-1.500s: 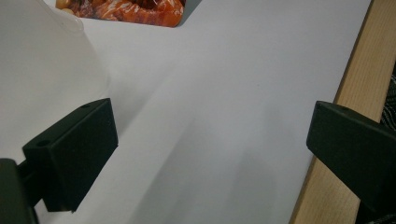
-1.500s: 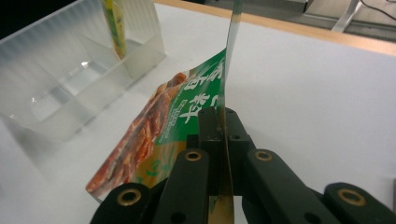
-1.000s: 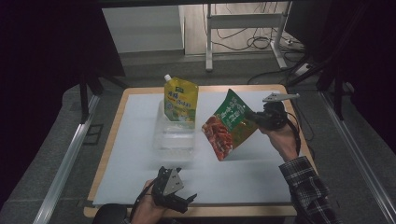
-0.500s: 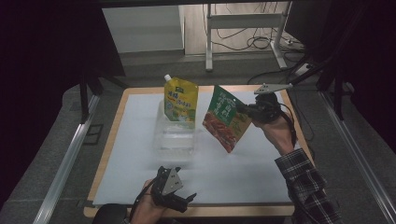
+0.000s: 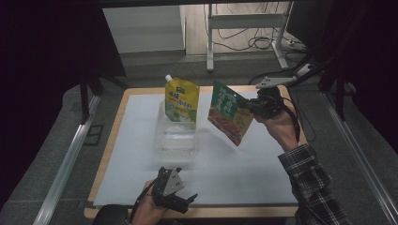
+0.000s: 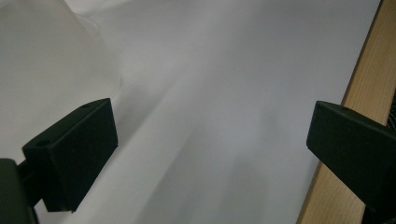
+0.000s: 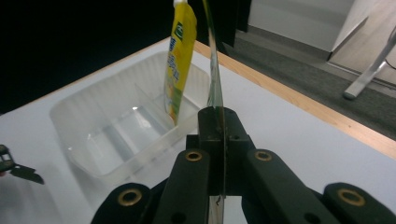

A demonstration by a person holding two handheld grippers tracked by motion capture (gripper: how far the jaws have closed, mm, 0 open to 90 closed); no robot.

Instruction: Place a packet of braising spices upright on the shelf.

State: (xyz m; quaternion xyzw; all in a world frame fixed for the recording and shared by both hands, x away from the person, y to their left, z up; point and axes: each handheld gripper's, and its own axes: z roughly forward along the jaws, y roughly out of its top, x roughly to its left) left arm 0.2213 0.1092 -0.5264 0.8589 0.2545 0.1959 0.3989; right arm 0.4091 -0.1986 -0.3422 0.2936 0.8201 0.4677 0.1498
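1. The green pouch (image 5: 230,117) is hanging in the air above the counter (image 5: 141,93), tilted, just to the right of the clear tray (image 5: 176,138) — not touching it.
2. The right gripper (image 5: 253,107) is clenching the pouch's edge; in the right gripper view the jaws are pressing together on the thin edge of the pouch (image 7: 215,93).
3. A yellow spouted pouch (image 5: 182,101) is standing upright in the tray's far end.
4. The left gripper (image 5: 187,200) is resting near the counter's front edge, well apart from the tray — jaws spread wide, grasping nothing.
5. White paper (image 5: 263,173) is covering the counter.
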